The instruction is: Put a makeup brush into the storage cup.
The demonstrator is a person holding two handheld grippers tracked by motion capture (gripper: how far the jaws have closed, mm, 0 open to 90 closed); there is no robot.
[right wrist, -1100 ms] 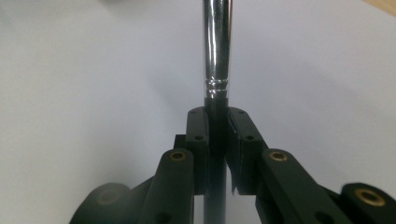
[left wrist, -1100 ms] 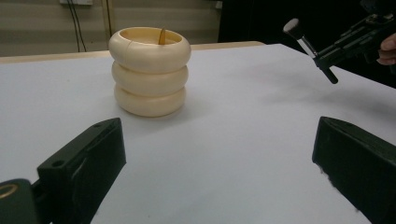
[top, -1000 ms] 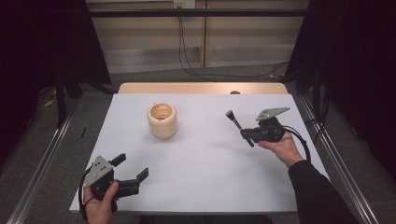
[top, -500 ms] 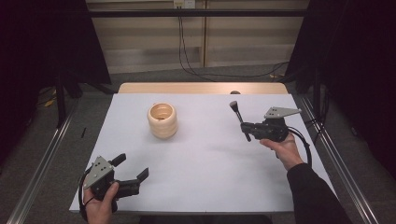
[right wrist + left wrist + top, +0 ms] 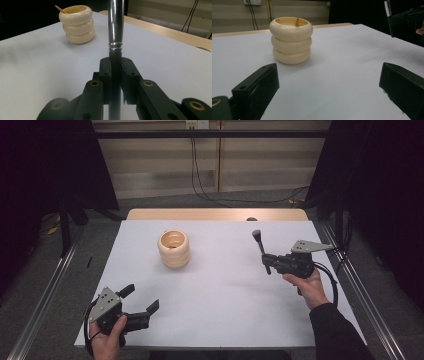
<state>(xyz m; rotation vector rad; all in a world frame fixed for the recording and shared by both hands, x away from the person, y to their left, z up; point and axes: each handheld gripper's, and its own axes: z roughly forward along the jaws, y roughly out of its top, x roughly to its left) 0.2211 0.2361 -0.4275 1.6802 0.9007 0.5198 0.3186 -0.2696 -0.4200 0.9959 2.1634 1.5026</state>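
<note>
R gripper [image 5: 115,67] clamps brush [image 5: 115,27] — upright.

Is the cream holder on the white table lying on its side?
No, the cream holder stands upright on the white table, with its open mouth facing up and a thin stick inside.

The bench [image 5: 220,295] has a matt white, paper-smooth top with a bare pale wood strip at its far edge. The ringed holder [image 5: 174,249] looks like smooth, cream satin plastic. The brush [image 5: 115,27] has a glossy metal ferrule. Both grippers [image 5: 139,306] [image 5: 266,261] are matt black plastic.
</note>
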